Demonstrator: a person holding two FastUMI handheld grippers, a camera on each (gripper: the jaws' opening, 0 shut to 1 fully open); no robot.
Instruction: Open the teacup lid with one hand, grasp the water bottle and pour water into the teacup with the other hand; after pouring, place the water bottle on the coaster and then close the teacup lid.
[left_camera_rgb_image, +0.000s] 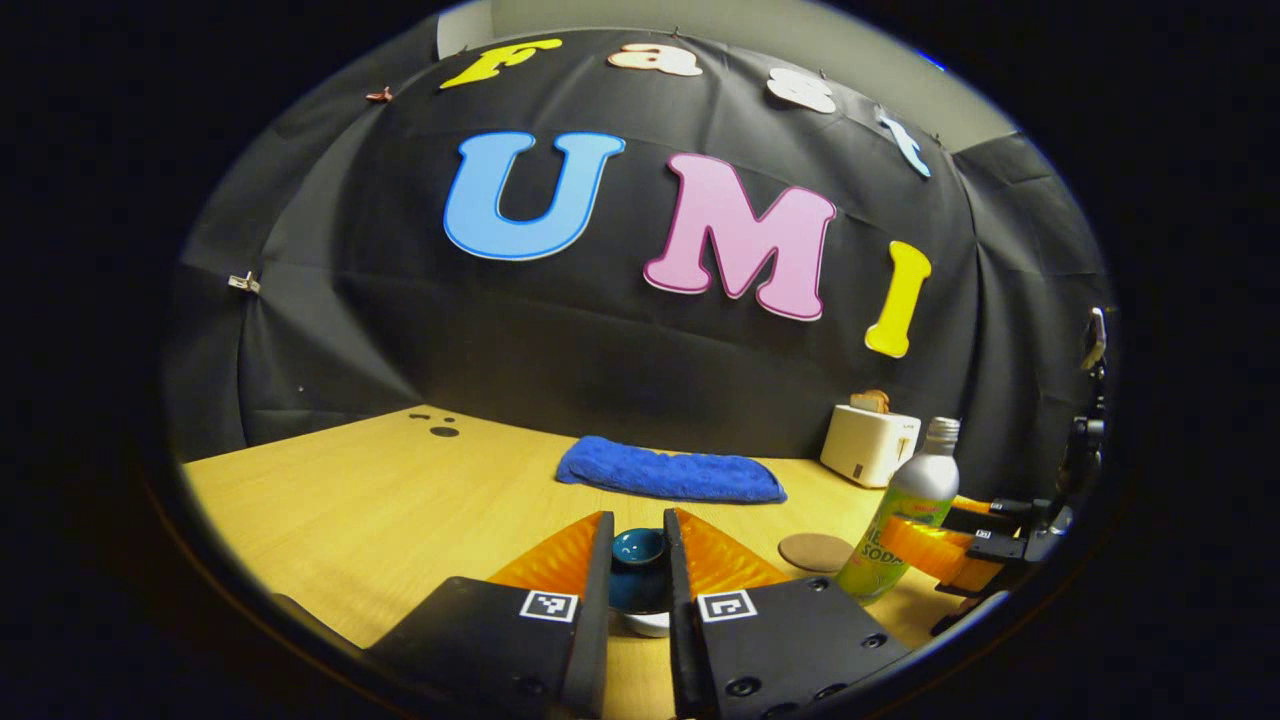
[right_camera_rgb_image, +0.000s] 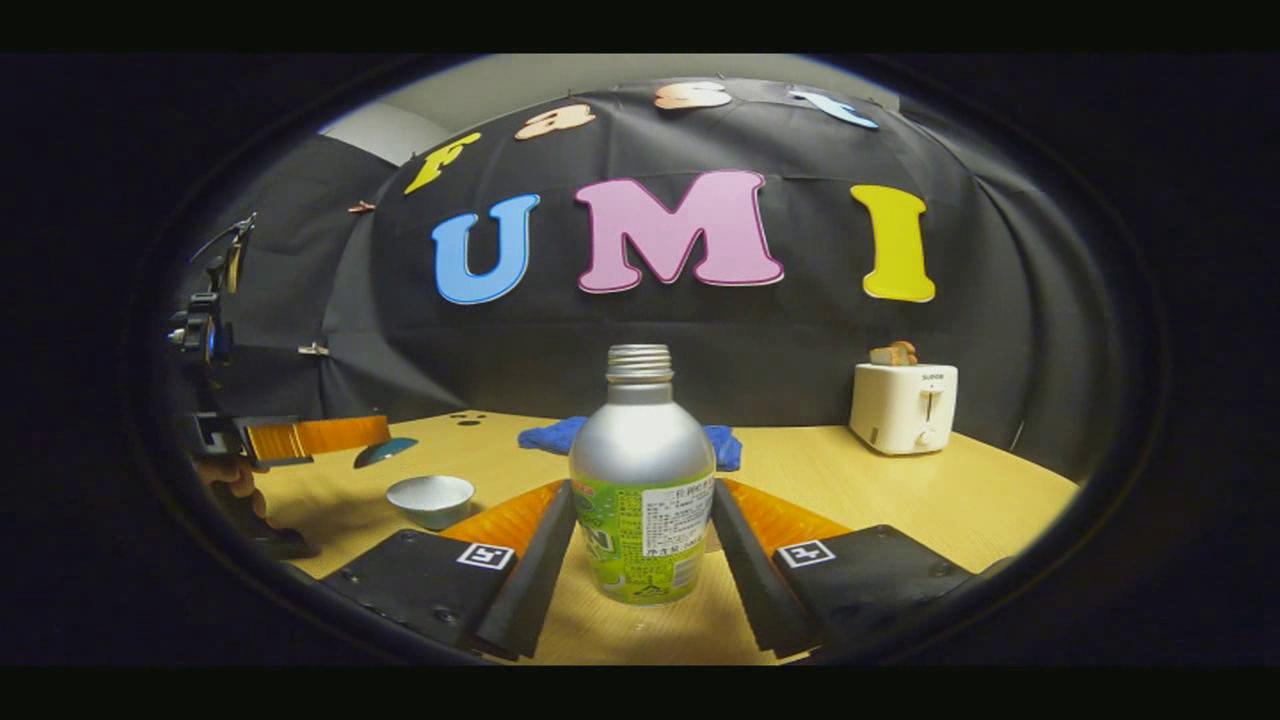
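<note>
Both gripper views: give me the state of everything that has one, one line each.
Teacup lid: lifted off, clamped in the left gripper.
Teacup: uncovered, on the table.
Water bottle: upright, uncapped, between the right gripper fingers.
Coaster: bare, beside the bottle.
Toaster: bread in the slot.

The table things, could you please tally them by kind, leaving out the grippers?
Bottle: 1
Teacup: 1
Lid: 1
Coaster: 1
Blue cloth: 1
Toaster: 1
Total: 6
</note>
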